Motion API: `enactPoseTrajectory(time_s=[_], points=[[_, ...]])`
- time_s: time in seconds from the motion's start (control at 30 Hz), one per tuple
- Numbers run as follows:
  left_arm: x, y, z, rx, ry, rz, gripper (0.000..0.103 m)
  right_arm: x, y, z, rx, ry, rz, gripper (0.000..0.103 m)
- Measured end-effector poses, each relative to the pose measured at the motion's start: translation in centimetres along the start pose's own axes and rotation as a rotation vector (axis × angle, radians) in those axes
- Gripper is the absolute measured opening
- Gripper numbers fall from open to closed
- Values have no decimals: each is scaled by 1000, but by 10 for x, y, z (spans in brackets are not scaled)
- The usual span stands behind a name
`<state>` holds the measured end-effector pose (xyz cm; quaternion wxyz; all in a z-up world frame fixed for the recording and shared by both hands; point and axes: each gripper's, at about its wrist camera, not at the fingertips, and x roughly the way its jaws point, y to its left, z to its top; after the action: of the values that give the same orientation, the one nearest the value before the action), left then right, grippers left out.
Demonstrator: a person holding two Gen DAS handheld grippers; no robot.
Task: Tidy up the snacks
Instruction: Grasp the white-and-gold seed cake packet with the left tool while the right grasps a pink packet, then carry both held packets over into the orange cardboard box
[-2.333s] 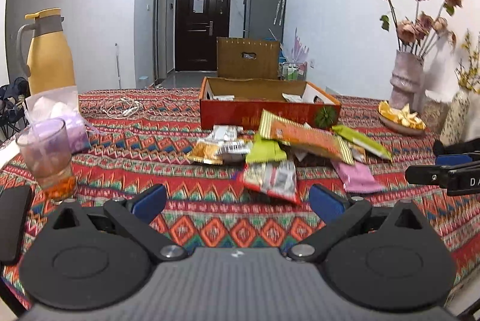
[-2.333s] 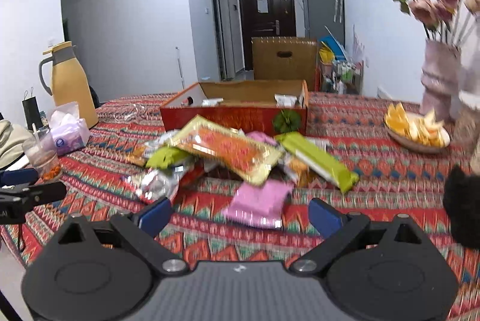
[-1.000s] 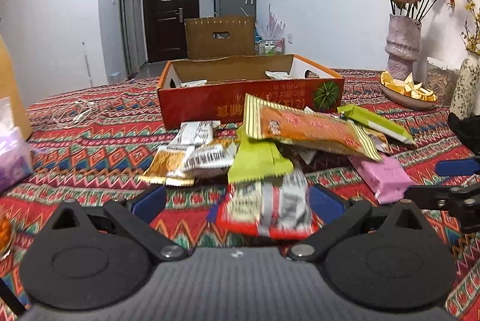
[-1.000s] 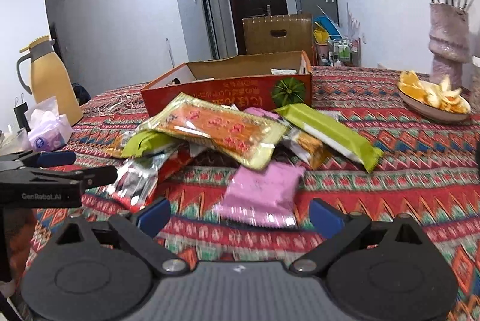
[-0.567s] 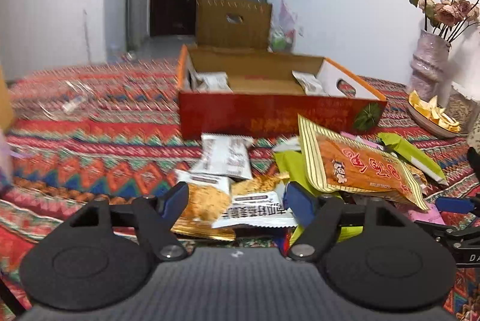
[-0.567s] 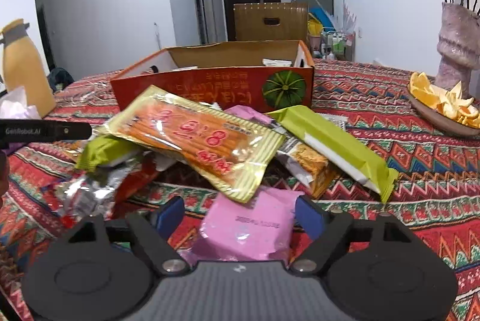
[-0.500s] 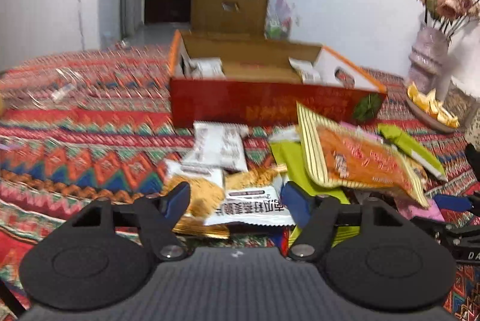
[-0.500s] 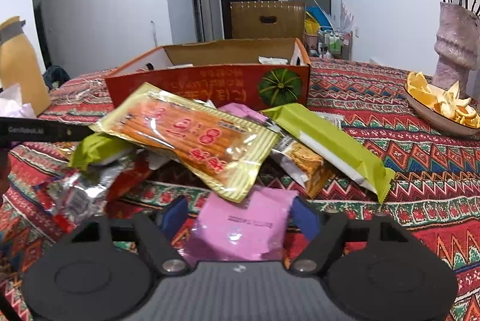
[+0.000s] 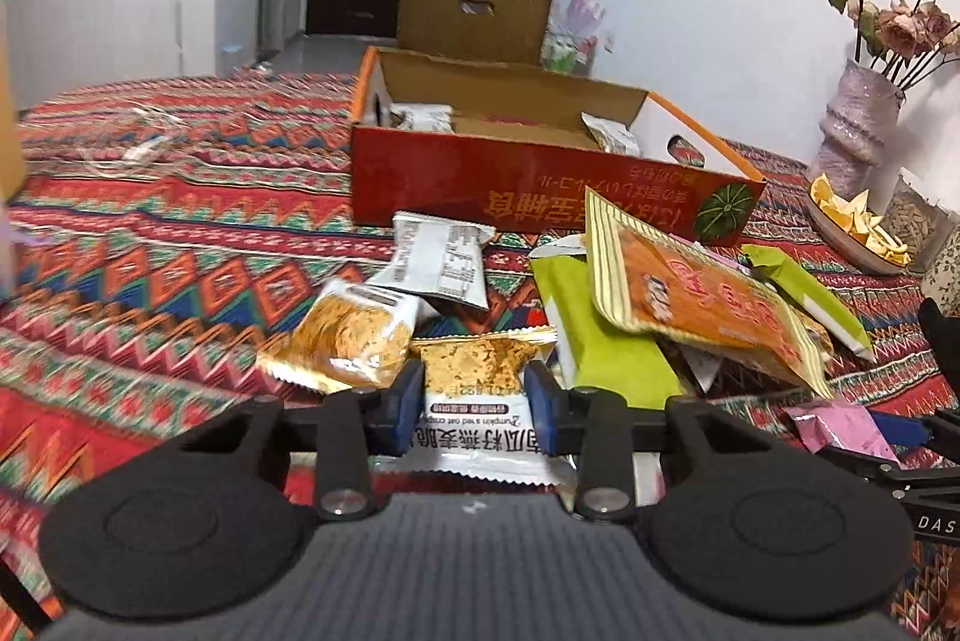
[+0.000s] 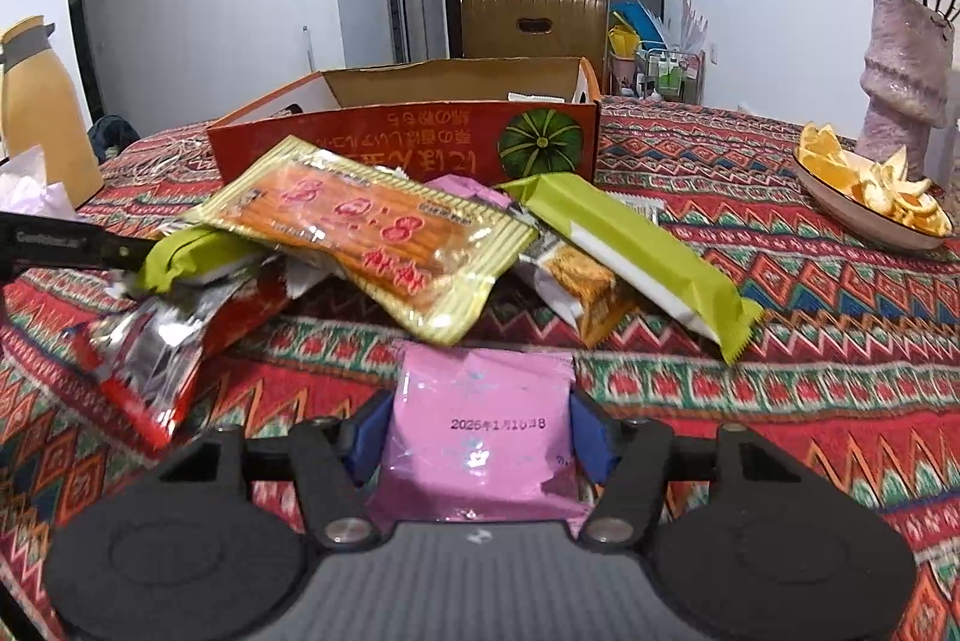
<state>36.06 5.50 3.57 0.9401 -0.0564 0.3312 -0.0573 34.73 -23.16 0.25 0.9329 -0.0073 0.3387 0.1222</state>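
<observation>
Both grippers now forward over the pile, jaws just closing: left gripper [image 9: 474, 395] pinching oat snack [image 9: 483, 389], right gripper [image 10: 480, 431] pinching pink packet [image 10: 480, 431].

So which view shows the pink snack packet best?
The right wrist view: the pink snack packet fills the space between the right gripper pads, its date print readable. The left wrist view shows only a corner at the right edge.

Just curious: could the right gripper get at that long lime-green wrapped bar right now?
Probably not yet: the right gripper has just closed around a pink foil packet; the lime-green bar lies uncovered beyond it.
</observation>
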Motion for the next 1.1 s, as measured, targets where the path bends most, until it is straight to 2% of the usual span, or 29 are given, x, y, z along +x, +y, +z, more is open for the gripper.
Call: enactPoseTrajectory(time_s=[0.17,0.27,0.43,0.6,0.87,1.1], points=[[-47,-3,-20,-39,-49,33,37,-31,-5,-21,9,-3,-2,61],[-68,-7,-36,-66,-49,35,37,-51,-6,-32,3,-8,-3,61],[-88,-23,-60,-42,-31,37,37,-81,-6,-47,4,-32,13,61],[-114,-34,-73,-37,-62,24,37,-111,-2,-53,-13,-77,30,61],[-136,-35,-64,-38,-127,26,37,-130,2,-39,-38,-129,43,61],[-123,-27,-41,-52,-139,36,37,-115,5,-14,-70,-135,46,61]])
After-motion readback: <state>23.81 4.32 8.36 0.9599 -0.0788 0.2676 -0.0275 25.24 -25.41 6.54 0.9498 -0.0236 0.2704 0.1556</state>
